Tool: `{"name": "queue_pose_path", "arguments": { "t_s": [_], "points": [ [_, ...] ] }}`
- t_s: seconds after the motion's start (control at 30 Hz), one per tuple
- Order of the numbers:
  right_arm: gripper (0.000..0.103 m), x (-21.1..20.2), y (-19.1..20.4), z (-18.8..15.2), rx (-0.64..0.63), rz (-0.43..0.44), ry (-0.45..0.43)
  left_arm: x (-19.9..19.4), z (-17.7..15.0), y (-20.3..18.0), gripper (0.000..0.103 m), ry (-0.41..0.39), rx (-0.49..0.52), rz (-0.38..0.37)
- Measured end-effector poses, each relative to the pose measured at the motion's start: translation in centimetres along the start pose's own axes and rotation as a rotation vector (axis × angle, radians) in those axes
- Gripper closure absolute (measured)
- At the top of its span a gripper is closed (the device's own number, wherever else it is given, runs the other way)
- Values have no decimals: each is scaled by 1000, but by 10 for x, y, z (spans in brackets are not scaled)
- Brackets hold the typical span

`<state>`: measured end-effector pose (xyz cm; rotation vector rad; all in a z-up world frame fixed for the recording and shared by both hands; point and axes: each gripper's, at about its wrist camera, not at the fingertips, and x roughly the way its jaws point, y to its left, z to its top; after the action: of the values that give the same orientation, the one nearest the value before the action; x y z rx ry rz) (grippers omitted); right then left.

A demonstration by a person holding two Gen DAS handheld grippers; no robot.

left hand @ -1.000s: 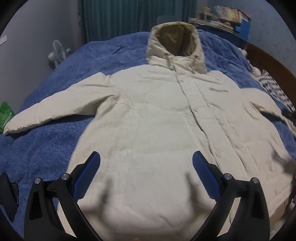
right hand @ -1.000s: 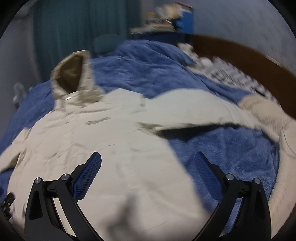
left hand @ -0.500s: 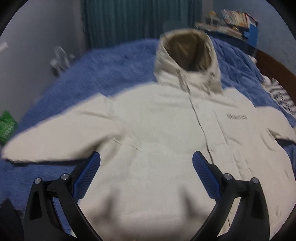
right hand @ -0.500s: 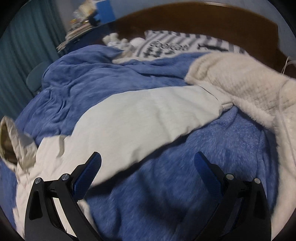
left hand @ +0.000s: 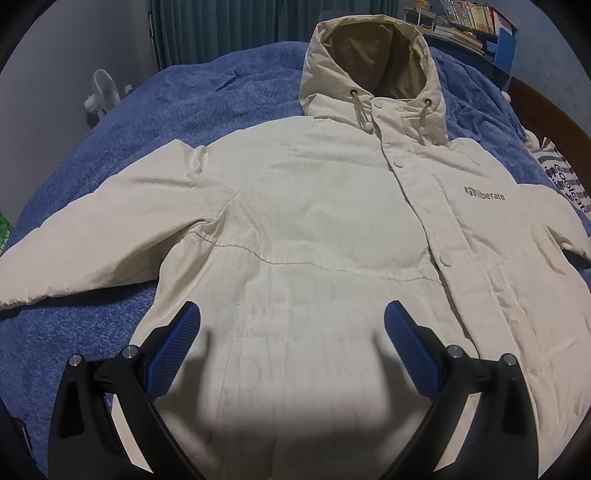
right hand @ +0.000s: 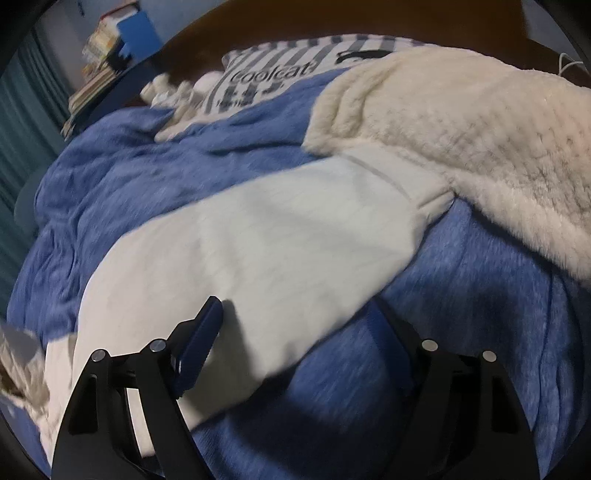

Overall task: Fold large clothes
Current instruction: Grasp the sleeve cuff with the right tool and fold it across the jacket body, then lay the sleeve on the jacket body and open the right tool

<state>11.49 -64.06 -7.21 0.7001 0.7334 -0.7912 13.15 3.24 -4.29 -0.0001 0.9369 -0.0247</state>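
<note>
A cream hooded jacket (left hand: 314, 229) lies front up and spread flat on a blue blanket (left hand: 192, 92), hood (left hand: 373, 62) at the far end, both sleeves out to the sides. My left gripper (left hand: 291, 325) is open and empty, hovering over the jacket's lower front. In the right wrist view the jacket's right sleeve (right hand: 258, 251) stretches across the blue blanket (right hand: 461, 332), its cuff (right hand: 424, 195) tucked under a cream fleece throw. My right gripper (right hand: 299, 325) is open, its jaws either side of the sleeve's upper part, close above it.
A cream fleece throw (right hand: 461, 125) and a striped pillow (right hand: 280, 66) lie by the wooden headboard (right hand: 332, 22). Books are stacked on a shelf (right hand: 99, 48). A small white fan (left hand: 101, 92) stands left of the bed. Teal curtains (left hand: 221, 26) hang behind.
My left gripper moved forward over the jacket toward the chest. My right gripper swung right from the jacket body to the right sleeve and dropped closer to it.
</note>
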Motion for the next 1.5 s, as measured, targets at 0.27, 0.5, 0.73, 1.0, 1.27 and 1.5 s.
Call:
{"name": "queue_pose_path", "arguments": {
  "t_s": [0.27, 0.5, 0.73, 1.0, 1.27, 1.5],
  "points": [
    [71, 5, -16, 10, 70, 103, -98, 11, -1, 1, 8, 27, -5, -14],
    [95, -59, 23, 22, -44, 242, -281, 8, -2, -1, 8, 15, -1, -15],
    [97, -151, 108, 4, -208, 437, -364, -6, 1, -3, 8, -30, 8, -10],
    [97, -232, 221, -79, -459, 694, -302, -23, 7, -2, 8, -77, 3, -13],
    [97, -230, 315, -225, -743, 781, -61, -25, 10, 13, 8, -78, -52, -26],
    [94, -169, 340, -311, -832, 680, 216, -20, 5, 21, 8, -41, -67, -43]
  ]
}}
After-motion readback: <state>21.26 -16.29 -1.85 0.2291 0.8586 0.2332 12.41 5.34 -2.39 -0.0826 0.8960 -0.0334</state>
